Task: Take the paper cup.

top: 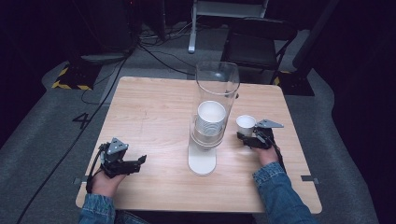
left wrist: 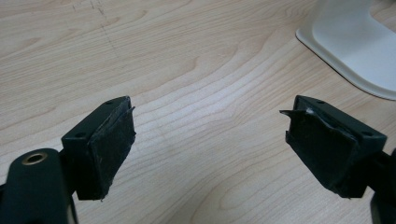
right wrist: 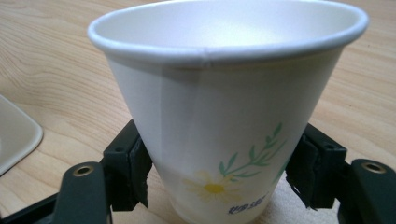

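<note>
Right hand-held gripper [right wrist: 219, 172]: jaws set on either side of a paper cup [right wrist: 224, 107], pads against its lower wall near the base. Clamped on the cup, as far as the right gripper view shows. The cup stands upright, mouth up, and is empty inside. A daisy print and small lettering sit low on its side.

In the high view the same cup [top: 245, 124] sits at the right of the tabletop [top: 154, 116], just right of the cup dispenser and apart from it, with the right hand-held gripper [top: 246, 138] at its near side.

Handling, my judgement: thin paper, very light, walls that dent under squeeze. The rolled rim is the stiffest part and the base next. The present low hold looks sensible; keep pressure mild or the wall will buckle. An empty cup tips easily if nudged.

Left hand-held gripper [left wrist: 210, 140]: jaws wide apart, nothing between them, bare wood beneath. It rests at the near left of the tabletop, well apart from the cup.

Containers: the dispenser is a clear upright tube [top: 216, 88] on a white base [top: 202, 161], mid-tabletop. It holds a stack of white cups [top: 210, 119], nested, in the lower part; the upper part of the tube looks empty.
</note>
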